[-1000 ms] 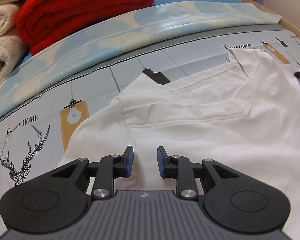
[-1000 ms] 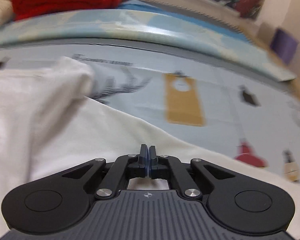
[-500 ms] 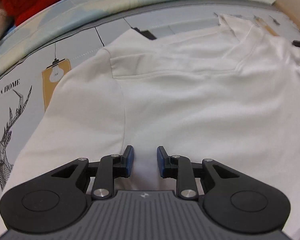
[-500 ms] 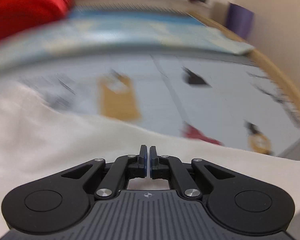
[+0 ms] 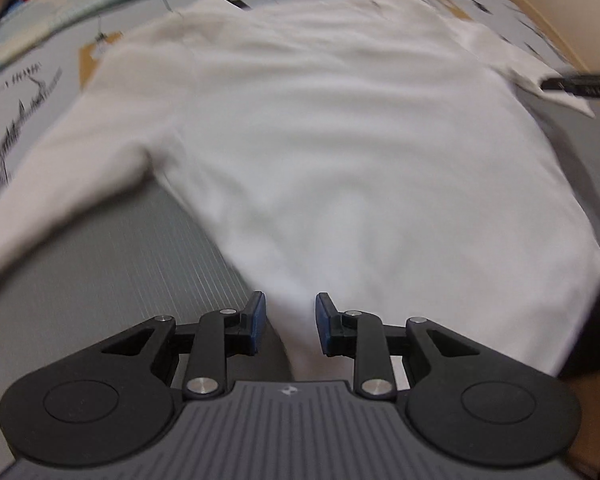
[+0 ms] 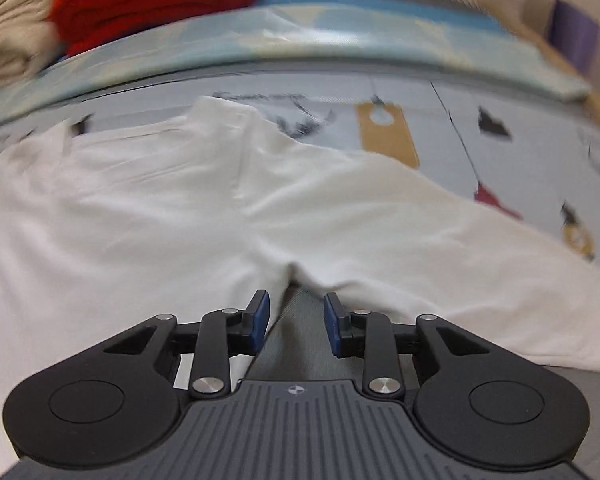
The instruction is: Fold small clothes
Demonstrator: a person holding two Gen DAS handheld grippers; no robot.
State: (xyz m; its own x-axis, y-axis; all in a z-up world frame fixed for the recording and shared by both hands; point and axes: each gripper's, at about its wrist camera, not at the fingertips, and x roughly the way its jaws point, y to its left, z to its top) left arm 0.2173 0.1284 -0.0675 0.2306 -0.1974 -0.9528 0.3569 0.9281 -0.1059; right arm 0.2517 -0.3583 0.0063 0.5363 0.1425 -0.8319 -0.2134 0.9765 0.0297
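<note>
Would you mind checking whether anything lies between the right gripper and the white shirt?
Nothing visible does: the right gripper hangs just short of the white cotton shirt, its jaws having just opened, with only grey striped bedsheet between them.

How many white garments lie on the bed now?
1: the white shirt lies spread on the printed sheet, ahead of both grippers. Others may be hidden outside the views.

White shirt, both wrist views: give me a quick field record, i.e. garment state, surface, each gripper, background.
garment: white shirt spread flat, one sleeve out to the side
surface: printed grey sheet with deer and tag prints
left gripper: jaws apart, pads not pressing the cloth
right gripper: jaws have just been opening, nothing between them, shirt edge just ahead
background: red folded blanket, beige fabric beside it
image quality: motion blur in both views
</note>
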